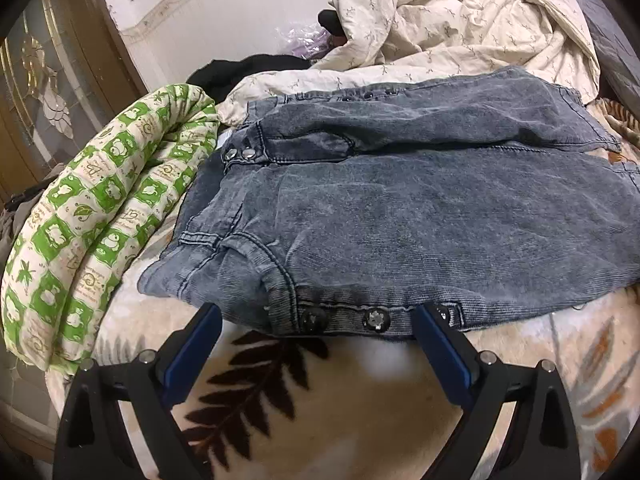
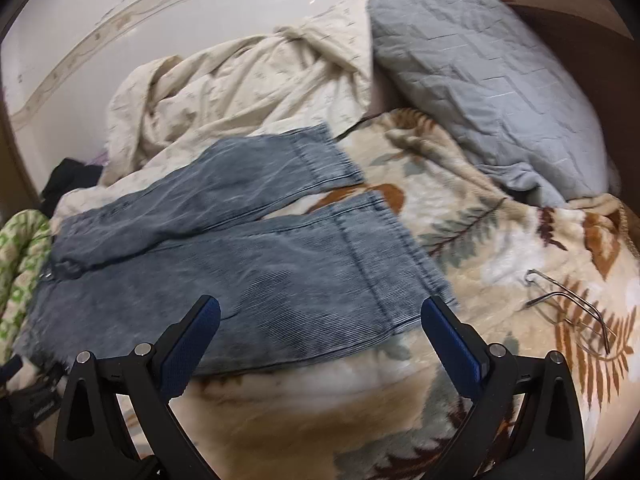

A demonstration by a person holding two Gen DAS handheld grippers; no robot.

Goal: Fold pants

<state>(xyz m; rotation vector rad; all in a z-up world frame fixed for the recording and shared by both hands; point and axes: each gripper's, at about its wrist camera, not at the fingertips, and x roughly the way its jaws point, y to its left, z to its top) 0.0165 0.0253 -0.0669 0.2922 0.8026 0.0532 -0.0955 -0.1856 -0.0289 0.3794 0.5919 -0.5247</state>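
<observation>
Grey-blue denim pants [image 1: 400,216] spread flat on the leaf-print blanket [image 2: 500,240] of a bed, 2 legs splayed and no fold yet made; left claw [image 1: 318,320] at the waistband and right claw [image 2: 320,314] near the leg hem, both apart and empty.

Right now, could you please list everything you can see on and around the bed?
pants: one, faded blue-grey, spread flat on the blanket, legs apart
blanket: one, cream with a brown leaf print, under the pants
quilt: one, green and white, rolled beside the waistband
sheet: one, cream, crumpled behind the pants
pillow: one, grey, quilted, past the leg ends
glasses: one pair, thin metal, on the blanket
dark garment: one, black, behind the quilt
left gripper: black with blue pads, open, at the waistband
right gripper: same, open, over a leg
</observation>
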